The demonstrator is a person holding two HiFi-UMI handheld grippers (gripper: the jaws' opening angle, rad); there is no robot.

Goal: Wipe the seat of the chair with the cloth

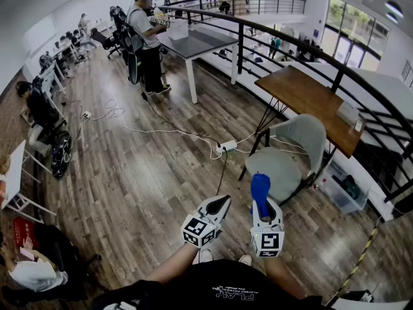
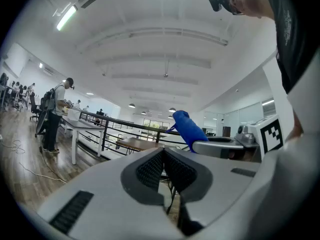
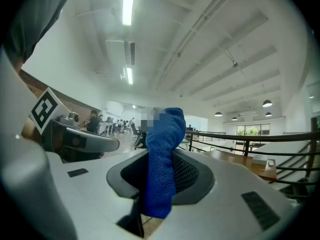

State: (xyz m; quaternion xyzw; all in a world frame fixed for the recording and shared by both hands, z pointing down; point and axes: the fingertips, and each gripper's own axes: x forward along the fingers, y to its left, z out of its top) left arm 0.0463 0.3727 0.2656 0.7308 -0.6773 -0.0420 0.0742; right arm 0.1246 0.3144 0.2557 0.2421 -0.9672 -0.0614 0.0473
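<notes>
A grey chair [image 1: 284, 163] stands ahead on the wood floor, its seat [image 1: 273, 174] facing me, beside a brown table. My right gripper [image 1: 261, 199] is shut on a blue cloth [image 1: 260, 192], which sticks up out of its jaws [image 3: 162, 159]. It hangs in the air short of the seat's near edge. My left gripper [image 1: 221, 205] is just left of it, shut with nothing between its jaws, and the blue cloth [image 2: 189, 130] shows past it in the left gripper view.
The brown table [image 1: 310, 102] and a black railing [image 1: 361, 86] stand behind the chair. A white power strip [image 1: 227, 146] with cables lies on the floor to the chair's left. A clear bin [image 1: 342, 189] sits at the right. A person [image 1: 147, 41] stands by a far desk.
</notes>
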